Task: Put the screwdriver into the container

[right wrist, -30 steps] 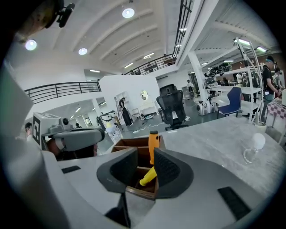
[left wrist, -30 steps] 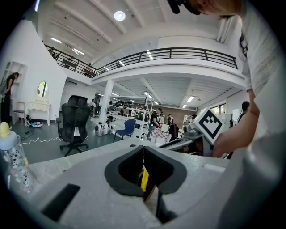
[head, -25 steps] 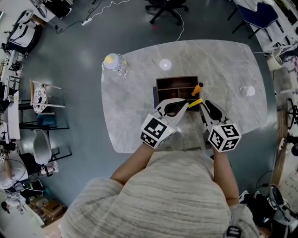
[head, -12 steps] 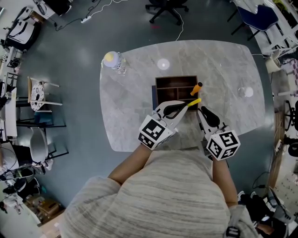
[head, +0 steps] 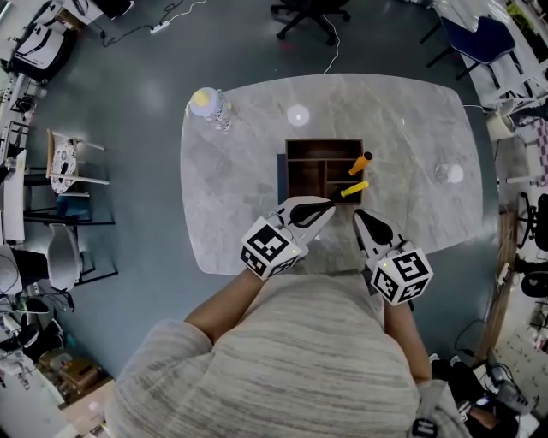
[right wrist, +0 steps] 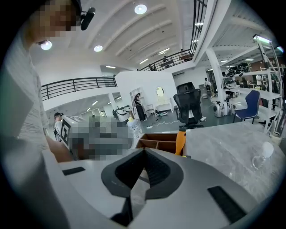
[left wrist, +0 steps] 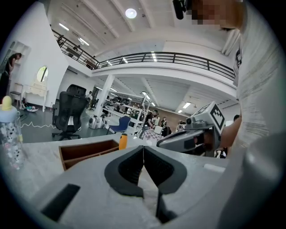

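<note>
A brown wooden container (head: 301, 152) with compartments stands mid-table. An orange-handled screwdriver (head: 360, 162) leans in its right side. A yellow-handled screwdriver (head: 354, 188) lies across its front right corner. My left gripper (head: 328, 205) sits just in front of the container, shut and empty, apart from the yellow handle. My right gripper (head: 358, 216) is to its right, near the table's front edge, also shut on nothing. In the left gripper view the jaws meet at the left gripper (left wrist: 143, 148), with the container (left wrist: 87, 152) and orange handle (left wrist: 123, 141) beyond. The right gripper (right wrist: 144, 150) faces the orange handle (right wrist: 180, 141).
A baby bottle (head: 208, 109) stands at the table's far left corner. A small clear glass (head: 448, 174) sits at the right and a pale round thing (head: 297, 115) behind the container. An office chair (head: 308, 13) stands beyond the marble table (head: 411, 120).
Both grippers have drawn back toward the person, away from the container. The right jaws have closed. The yellow screwdriver stays at the container's corner, no longer at the left gripper's tip.
</note>
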Action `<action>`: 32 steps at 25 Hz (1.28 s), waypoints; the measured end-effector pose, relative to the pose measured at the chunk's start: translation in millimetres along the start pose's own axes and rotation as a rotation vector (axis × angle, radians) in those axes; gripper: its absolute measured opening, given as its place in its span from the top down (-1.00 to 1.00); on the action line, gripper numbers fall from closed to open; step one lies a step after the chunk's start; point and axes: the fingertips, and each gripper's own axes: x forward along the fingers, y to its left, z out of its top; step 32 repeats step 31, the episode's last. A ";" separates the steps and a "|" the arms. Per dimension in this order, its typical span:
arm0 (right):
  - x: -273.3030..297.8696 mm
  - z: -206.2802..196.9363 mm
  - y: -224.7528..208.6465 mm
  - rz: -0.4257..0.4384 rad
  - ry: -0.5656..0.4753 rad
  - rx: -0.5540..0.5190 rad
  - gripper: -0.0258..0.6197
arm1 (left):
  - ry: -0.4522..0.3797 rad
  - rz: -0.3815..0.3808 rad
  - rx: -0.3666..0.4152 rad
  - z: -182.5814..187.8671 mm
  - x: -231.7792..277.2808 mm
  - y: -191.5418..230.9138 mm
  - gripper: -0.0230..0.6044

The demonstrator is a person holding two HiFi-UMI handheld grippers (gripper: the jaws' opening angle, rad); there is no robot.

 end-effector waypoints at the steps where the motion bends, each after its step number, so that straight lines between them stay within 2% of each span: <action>1: 0.3 -3.0 2.8 0.006 0.011 -0.006 0.88 | 0.004 -0.001 -0.012 -4.0 -2.8 0.4 0.87; 10: 5.5 -19.6 28.7 0.066 0.078 -0.063 0.89 | 0.018 -0.014 -0.119 -30.9 -16.8 -7.2 0.87; 32: 5.5 -16.8 35.6 0.101 0.087 -0.133 0.89 | -0.050 -0.042 -0.126 -21.2 -17.1 -7.6 0.87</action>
